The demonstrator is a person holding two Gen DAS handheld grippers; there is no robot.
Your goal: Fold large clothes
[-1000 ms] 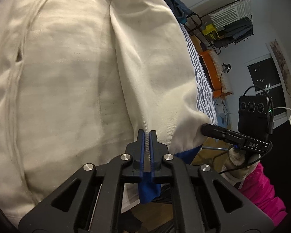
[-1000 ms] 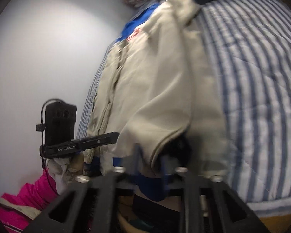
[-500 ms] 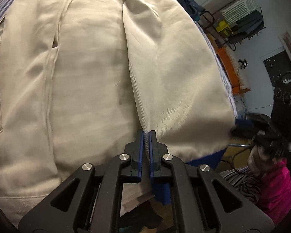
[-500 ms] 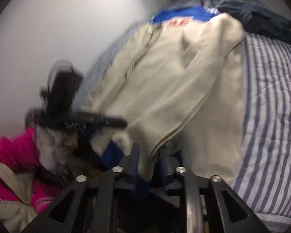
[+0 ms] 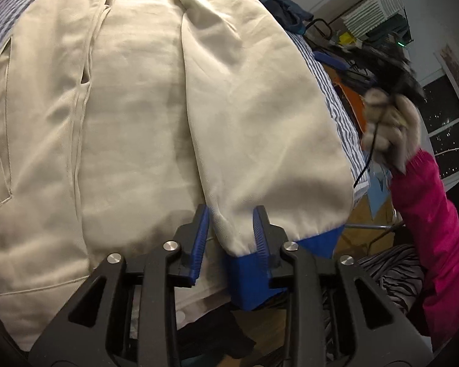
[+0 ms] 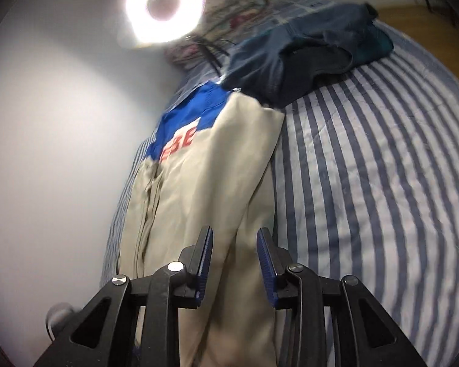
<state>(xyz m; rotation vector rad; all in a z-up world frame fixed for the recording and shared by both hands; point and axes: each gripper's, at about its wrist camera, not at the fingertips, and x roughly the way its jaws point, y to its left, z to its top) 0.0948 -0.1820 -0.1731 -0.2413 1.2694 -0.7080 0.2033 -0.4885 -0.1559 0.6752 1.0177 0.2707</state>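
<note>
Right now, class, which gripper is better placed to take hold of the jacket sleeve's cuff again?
Left, probably. The left gripper is open with the sleeve end between its fingers, just above the blue cuff. The right gripper, also open, hangs above the jacket.

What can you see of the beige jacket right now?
The beige jacket lies flat, front up, lengthwise on the striped bedding. It looks like matte woven cloth, with a blue yoke, red lettering, blue cuffs, a centre placket and a slit pocket. One sleeve is folded over its front. Both grippers are open; a dark garment pile touches its shoulder.
</note>
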